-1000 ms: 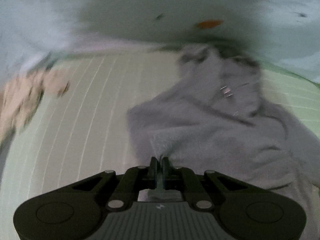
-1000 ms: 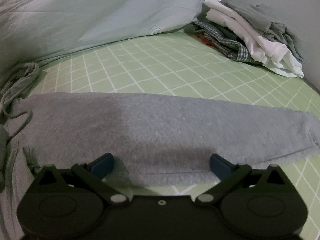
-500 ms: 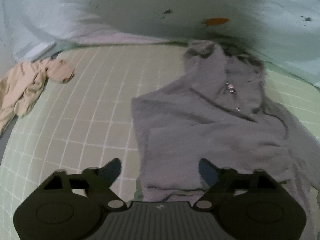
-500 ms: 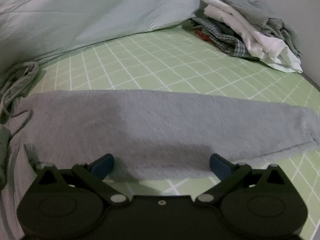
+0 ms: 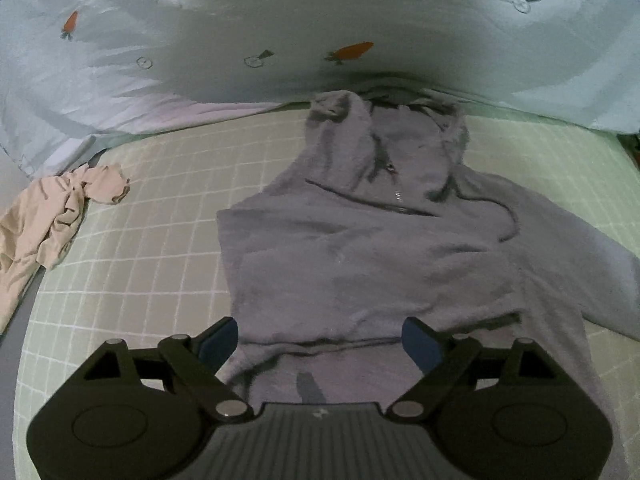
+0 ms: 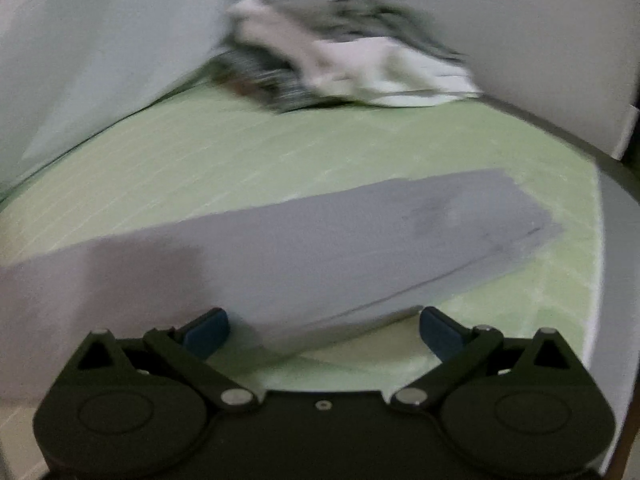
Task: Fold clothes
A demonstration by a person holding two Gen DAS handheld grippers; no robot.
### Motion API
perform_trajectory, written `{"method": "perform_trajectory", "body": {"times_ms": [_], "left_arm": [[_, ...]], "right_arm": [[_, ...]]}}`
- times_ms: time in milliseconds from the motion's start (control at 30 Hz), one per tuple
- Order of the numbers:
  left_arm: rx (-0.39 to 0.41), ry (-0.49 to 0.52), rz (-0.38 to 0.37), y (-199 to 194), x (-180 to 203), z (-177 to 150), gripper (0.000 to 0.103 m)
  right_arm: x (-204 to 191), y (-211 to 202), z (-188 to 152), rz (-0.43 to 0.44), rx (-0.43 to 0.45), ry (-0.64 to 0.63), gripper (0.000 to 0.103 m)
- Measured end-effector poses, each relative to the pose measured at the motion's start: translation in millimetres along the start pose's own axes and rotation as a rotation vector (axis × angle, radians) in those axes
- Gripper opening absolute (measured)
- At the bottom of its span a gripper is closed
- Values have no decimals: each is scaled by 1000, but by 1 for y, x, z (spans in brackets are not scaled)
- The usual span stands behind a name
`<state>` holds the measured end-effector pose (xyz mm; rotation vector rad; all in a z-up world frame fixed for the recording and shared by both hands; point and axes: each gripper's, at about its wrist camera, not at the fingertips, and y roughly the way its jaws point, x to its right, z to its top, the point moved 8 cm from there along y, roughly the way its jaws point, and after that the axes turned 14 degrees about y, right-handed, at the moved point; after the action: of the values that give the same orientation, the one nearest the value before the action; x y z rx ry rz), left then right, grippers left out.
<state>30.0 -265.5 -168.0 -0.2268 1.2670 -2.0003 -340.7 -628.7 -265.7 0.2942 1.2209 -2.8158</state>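
1. Green checked bed sheet carries everything; no tabletop here, just the bed.
2. Nearest me, my left gripper has its jaws spread wide with nothing between them, poised over the near hem of the grey hoodie.
3. My right gripper likewise stands with jaws apart and empty, just short of the near edge of the hoodie's sleeve; that view is blurred, so fine detail is lost.
4. The hoodie lies flat, body running away from my left jaws: hem near, hood far, against the pale quilt with carrot print.
5. The sleeve's long axis runs crosswise before my right jaws, cuff out to the right, shoulder end to the left.
6. Judging by that, the right hand is nearer the outstretched sleeve, and any fold of it would swing leftward across the body; the left side of the hoodie already shows a straight edge with no sleeve visible.
7. Farther off: a crumpled beige garment at left, and a blurred pile of clothes at the far right.
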Motion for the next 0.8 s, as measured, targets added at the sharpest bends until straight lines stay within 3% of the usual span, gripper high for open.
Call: {"method": "perform_trajectory", "body": {"times_ms": [333,367,433,500,533,600,800], "left_arm": [[-33,-7,14,-5,22,7,89],[-36,-13,19,-5,22,6,89],[-41,-25,24,-6,20,4,89],[-45,-42,26,-8,18,-1,89],[-46,-51,26,-9,16,-3,89],[-48,-71,26,-11,12,-9,89],[-37,-127,34,-18,-8,-21,89]], "right_arm": [[40,39,51,-53,68,45,103],[37,40,52,-46,68,39,99],[27,34,49,-7,80,8,78],[3,23,41,62,54,-5,30],[-9,17,36,97,41,-12,21],[-33,6,27,166,16,-25,14],[-105,-32,0,374,-62,-66,11]]}}
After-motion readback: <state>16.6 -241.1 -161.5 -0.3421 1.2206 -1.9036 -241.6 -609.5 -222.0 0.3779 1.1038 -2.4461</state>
